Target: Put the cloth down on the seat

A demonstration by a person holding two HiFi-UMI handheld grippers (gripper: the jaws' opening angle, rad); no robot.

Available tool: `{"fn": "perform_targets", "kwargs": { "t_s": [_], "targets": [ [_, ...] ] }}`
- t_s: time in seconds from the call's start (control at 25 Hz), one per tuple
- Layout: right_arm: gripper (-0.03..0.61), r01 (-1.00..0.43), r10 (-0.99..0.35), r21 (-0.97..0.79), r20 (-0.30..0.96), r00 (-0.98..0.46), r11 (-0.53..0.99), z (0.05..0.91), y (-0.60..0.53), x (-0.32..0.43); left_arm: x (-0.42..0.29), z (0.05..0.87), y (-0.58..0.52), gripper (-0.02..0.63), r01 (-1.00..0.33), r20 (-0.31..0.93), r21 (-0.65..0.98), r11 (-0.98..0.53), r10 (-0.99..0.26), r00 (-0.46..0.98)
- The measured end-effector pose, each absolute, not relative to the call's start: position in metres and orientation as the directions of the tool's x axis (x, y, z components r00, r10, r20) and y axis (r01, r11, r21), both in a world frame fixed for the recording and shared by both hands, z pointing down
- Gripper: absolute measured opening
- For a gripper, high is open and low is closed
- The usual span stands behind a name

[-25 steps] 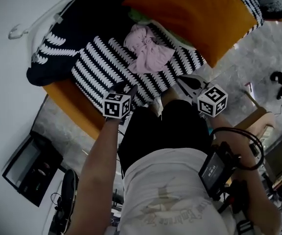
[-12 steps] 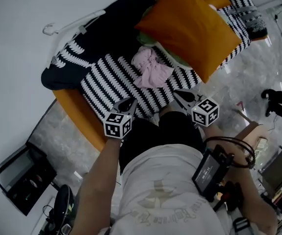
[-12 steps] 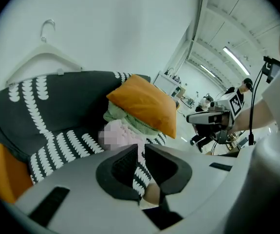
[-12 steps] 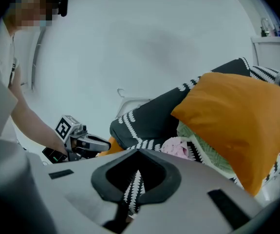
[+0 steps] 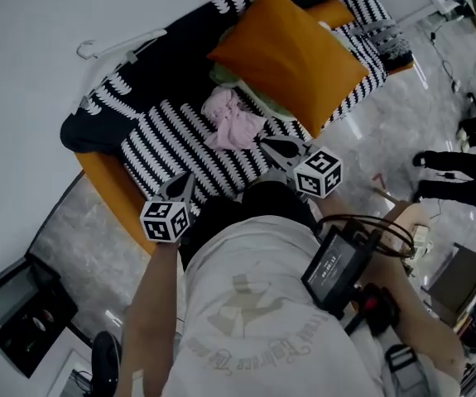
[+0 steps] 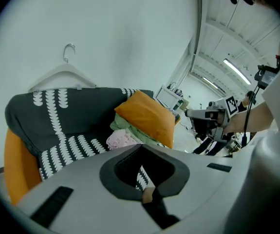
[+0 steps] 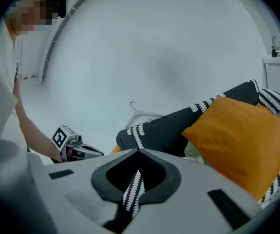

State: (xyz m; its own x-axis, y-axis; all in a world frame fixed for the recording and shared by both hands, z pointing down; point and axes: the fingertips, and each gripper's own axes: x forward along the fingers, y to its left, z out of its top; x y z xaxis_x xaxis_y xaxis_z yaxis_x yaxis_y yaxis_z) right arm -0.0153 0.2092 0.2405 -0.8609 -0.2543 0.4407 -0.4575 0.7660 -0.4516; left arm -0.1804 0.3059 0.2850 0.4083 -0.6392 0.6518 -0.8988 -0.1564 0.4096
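Note:
The pink cloth [image 5: 231, 118] lies crumpled on the black-and-white striped seat [image 5: 159, 143], beside an orange cushion [image 5: 291, 52]. Nothing is touching it. My left gripper [image 5: 178, 190] hangs shut and empty off the seat's front edge, well short of the cloth. My right gripper [image 5: 272, 147] is also shut and empty, just in front of the cloth and to its right. The left gripper view has its closed tips [image 6: 147, 196] low, with the pink cloth [image 6: 122, 139] beyond them and the right gripper [image 6: 208, 115] off to the side. In the right gripper view, striped fabric fills the space beyond its tips [image 7: 130, 208].
A green cloth [image 5: 258, 102] is tucked under the cushion. A white hanger [image 5: 113, 48] rests on the dark backrest against the wall. The sofa's orange base [image 5: 109, 180] stands on a marble floor. A black case [image 5: 14, 321] is at lower left, and dark gear [image 5: 461, 172] at right.
Both grippers have drawn back from the pink cloth toward the person. The left one has moved farther down and left, and its jaws have closed. The cloth stays on the seat.

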Motion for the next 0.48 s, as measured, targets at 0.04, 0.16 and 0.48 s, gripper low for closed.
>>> {"fn": "perform_targets", "kwargs": {
  "t_s": [0.04, 0.16, 0.48],
  "targets": [
    [0.015, -0.455, -0.257, -0.447, 0.435, -0.863, 0.770, 0.236, 0.208, -0.018, -0.184, 0.283, 0.309, 0.012, -0.898, 0.645, 0.416, -0.142, -0.651, 0.402],
    [0.015, -0.448, -0.266, -0.428, 0.420, -0.868, 0.785, 0.224, 0.203, -0.025, -0.194, 0.277, 0.315, 0.012, -0.896, 0.624, 0.429, -0.113, -0.680, 0.384],
    [0.015, -0.425, -0.300, -0.375, 0.349, -0.888, 0.824, 0.180, 0.207, -0.028, -0.201, 0.240, 0.324, 0.012, -0.908, 0.567, 0.393, -0.147, -0.739, 0.365]
  ]
}}
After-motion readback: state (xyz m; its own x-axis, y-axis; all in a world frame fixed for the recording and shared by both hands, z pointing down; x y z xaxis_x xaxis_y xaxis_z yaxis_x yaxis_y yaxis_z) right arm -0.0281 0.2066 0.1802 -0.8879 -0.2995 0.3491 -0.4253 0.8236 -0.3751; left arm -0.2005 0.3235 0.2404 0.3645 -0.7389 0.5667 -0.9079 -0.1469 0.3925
